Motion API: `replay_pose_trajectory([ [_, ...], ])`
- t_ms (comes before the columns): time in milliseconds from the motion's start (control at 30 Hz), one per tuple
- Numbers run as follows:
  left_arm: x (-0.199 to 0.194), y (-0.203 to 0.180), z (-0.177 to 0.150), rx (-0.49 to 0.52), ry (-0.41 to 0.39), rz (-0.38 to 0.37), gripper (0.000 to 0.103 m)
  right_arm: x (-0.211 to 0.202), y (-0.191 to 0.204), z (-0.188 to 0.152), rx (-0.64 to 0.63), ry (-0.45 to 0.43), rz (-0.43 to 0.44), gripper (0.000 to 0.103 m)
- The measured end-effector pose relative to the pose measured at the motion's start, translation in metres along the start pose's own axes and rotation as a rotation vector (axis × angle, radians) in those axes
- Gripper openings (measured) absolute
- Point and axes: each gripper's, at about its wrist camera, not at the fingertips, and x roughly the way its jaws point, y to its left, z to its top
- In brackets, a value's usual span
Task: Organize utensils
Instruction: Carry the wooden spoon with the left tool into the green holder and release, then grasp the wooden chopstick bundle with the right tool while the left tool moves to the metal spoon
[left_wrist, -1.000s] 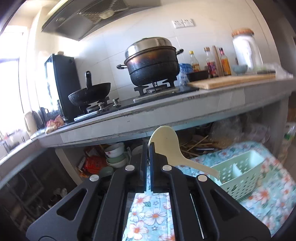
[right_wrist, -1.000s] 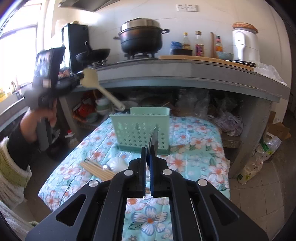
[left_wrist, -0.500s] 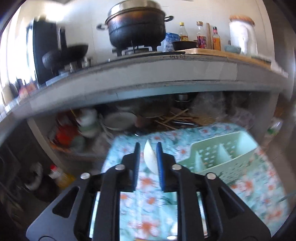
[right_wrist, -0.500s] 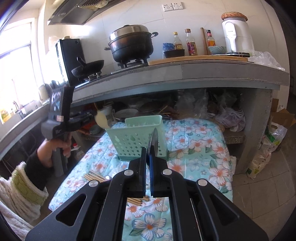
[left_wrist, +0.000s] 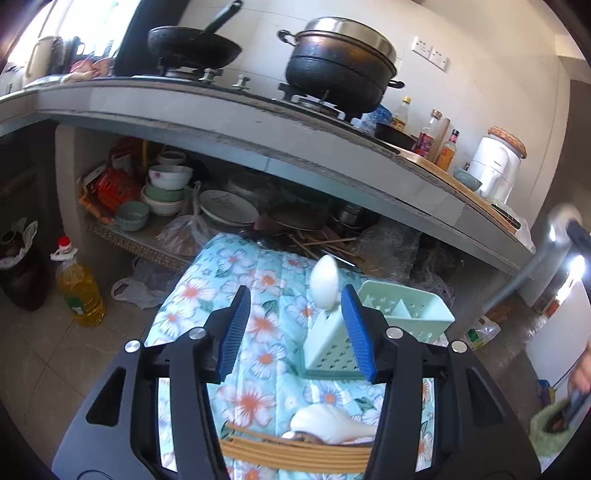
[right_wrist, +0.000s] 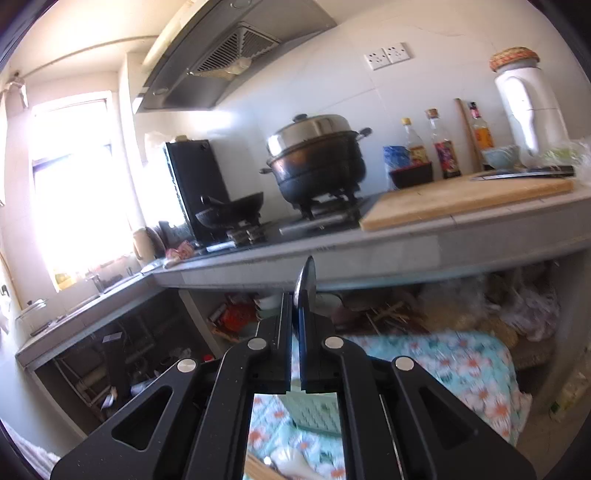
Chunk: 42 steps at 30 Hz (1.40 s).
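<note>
Nearest, on the cloth: we see a bundle of chopsticks (left_wrist: 295, 452) lying flat on the floral cloth (left_wrist: 229, 280), with a white spoon (left_wrist: 332, 428) touching them on the far side. Neither is in the caddy yet.
Left gripper (left_wrist: 295, 317): our jaws have just been opening and now stand about half apart, the blue pads (left_wrist: 234, 332) bare, with nothing pressed between them.
Rice paddle (left_wrist: 324, 282): it stands head up, its handle down in the near end of the green caddy (left_wrist: 402, 314), free of our pads. We judge it just released.
Caddy: it sits upright on the cloth just beyond the left fingers; the other compartments look empty from here.
Right gripper (right_wrist: 295, 314): its jaws are closed tight on a thin dark utensil (right_wrist: 306, 284), seen edge on, which we cannot identify. It is held up in front of the counter (right_wrist: 369, 258).
Progress: one piece stowed, we reckon; the dark utensil is in hand but not yet placed.
Left to do: chopsticks and spoon to be lifted and slotted.
Far: pots and bottles on the counter, not ours to sort.
</note>
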Motion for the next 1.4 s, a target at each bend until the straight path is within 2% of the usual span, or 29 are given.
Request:
replay_pose_trajectory([
  [100,-0.009,0.013,-0.01,-0.016,0.009,0.018,0.05,0.035,-0.004,0.01,-0.003,0.006,0.012,0.003],
  [167,-0.015,0.022,-0.019,-0.023,0.019,0.043,0.051,0.061,-0.01,0.008,0.013,0.042,0.015,0.003],
  [300,-0.022,0.035,-0.029,-0.044,0.042,0.059,0.051,0.097,-0.02,-0.014,0.041,0.131,-0.02,0.003],
  [500,-0.023,0.047,-0.035,-0.053,0.05,0.072,0.051,0.115,-0.032,-0.051,0.057,0.23,-0.085,0.003],
  [600,-0.02,0.047,-0.037,-0.05,0.063,0.067,0.051,0.117,-0.033,-0.065,0.033,0.276,-0.134,0.007],
  [700,-0.016,0.048,-0.04,-0.055,0.08,0.063,0.051,0.106,-0.027,-0.074,-0.005,0.274,-0.165,0.007],
  [767,-0.013,0.046,-0.041,-0.054,0.09,0.061,0.052,0.098,-0.025,-0.078,-0.017,0.265,-0.182,0.014],
  [967,-0.004,0.041,-0.048,-0.044,0.124,0.061,0.052,0.058,-0.02,-0.084,-0.006,0.191,-0.234,0.025],
  [1033,0.0,0.039,-0.051,-0.037,0.135,0.065,0.052,0.043,-0.017,-0.087,0.009,0.17,-0.248,0.026],
  [1100,0.007,0.037,-0.055,-0.03,0.156,0.07,0.051,0.036,-0.014,-0.097,0.03,0.189,-0.231,0.026],
  [1167,0.02,0.036,-0.06,-0.018,0.187,0.062,0.051,0.04,-0.011,-0.117,0.059,0.266,-0.198,0.027],
  [1233,0.04,0.033,-0.067,-0.002,0.248,0.076,0.048,0.057,-0.009,-0.146,0.101,0.393,-0.148,0.027],
  [1267,0.051,0.031,-0.072,0.014,0.283,0.079,0.038,0.068,-0.008,-0.163,0.114,0.457,-0.145,0.027],
  [1300,0.061,0.028,-0.077,0.034,0.305,0.079,0.033,0.077,-0.007,-0.177,0.115,0.514,-0.148,0.027],
  [1333,0.068,0.026,-0.082,0.053,0.324,0.085,0.032,0.087,-0.005,-0.191,0.114,0.566,-0.151,0.027],
  [1400,0.086,0.02,-0.094,0.113,0.388,0.112,0.023,0.105,-0.006,-0.22,0.115,0.655,-0.169,0.027],
])
